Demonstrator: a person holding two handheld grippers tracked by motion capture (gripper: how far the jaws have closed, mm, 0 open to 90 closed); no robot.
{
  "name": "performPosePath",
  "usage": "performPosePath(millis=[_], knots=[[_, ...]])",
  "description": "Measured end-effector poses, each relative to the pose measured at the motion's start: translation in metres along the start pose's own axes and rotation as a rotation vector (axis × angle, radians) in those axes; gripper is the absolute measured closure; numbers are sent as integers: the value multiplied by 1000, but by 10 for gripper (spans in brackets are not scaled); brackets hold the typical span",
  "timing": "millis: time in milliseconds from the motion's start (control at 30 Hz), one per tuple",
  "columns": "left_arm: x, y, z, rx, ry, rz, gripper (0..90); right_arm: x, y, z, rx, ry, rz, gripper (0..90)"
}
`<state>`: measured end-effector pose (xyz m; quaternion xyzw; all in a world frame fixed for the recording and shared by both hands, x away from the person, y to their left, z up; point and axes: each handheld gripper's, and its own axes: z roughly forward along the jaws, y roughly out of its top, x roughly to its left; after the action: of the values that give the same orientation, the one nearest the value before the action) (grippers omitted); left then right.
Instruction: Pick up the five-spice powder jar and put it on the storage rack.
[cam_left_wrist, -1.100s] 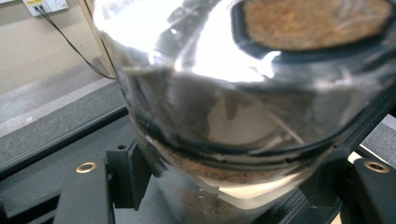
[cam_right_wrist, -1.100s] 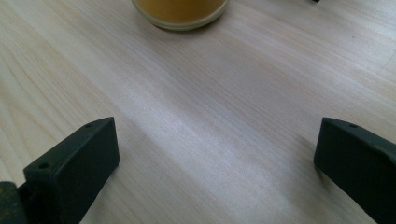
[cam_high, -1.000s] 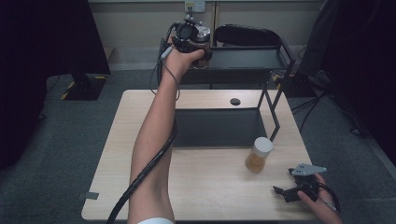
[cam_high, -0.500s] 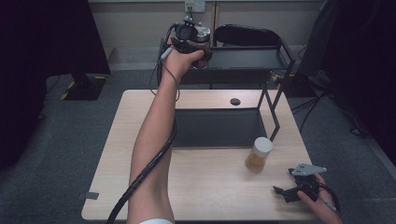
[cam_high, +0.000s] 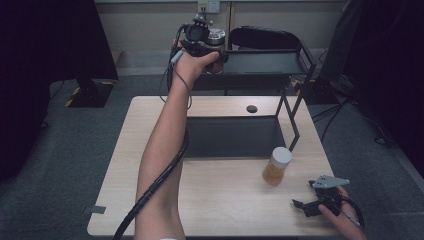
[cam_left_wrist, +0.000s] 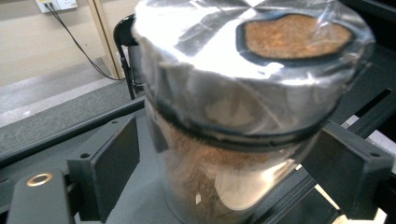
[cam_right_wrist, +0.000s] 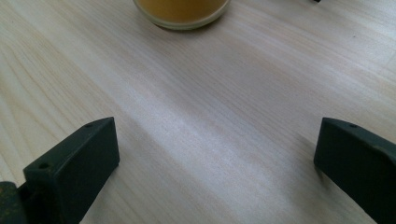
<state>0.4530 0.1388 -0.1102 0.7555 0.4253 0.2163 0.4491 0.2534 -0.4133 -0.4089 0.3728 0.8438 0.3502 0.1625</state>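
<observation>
A glass jar (cam_left_wrist: 233, 116) with a silver lid and brown contents stands on the top shelf of a black rack (cam_high: 270, 62) behind the table. My left gripper (cam_left_wrist: 233, 140) reaches up to it, and its jaws have just been opening. They now stand open on either side of the jar (cam_high: 216, 39), with a small gap at each pad. My right gripper (cam_high: 306, 205) rests open low over the table's front right corner with nothing between its fingers. A second jar (cam_high: 276, 166), white-lidded with amber contents, stands on the wood just beyond it, its base (cam_right_wrist: 182, 11) at the top edge of the right gripper view.
The rack's dark lower tray (cam_high: 230, 135) lies across the back half of the light wooden table (cam_high: 220, 205). Its slanted black legs (cam_high: 295, 112) rise at the right. A small black disc (cam_high: 251, 108) lies near the table's far edge. A dark chair (cam_high: 265, 37) stands behind.
</observation>
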Motion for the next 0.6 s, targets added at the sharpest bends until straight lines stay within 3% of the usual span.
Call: performPosePath(millis=[233, 600], knots=[[-4, -3, -8, 4, 0, -34, 4, 0, 0, 0, -1, 0, -2, 0], [-14, -9, -26, -16, -9, -32, 6, 0, 0, 0, -2, 0, -3, 0]])
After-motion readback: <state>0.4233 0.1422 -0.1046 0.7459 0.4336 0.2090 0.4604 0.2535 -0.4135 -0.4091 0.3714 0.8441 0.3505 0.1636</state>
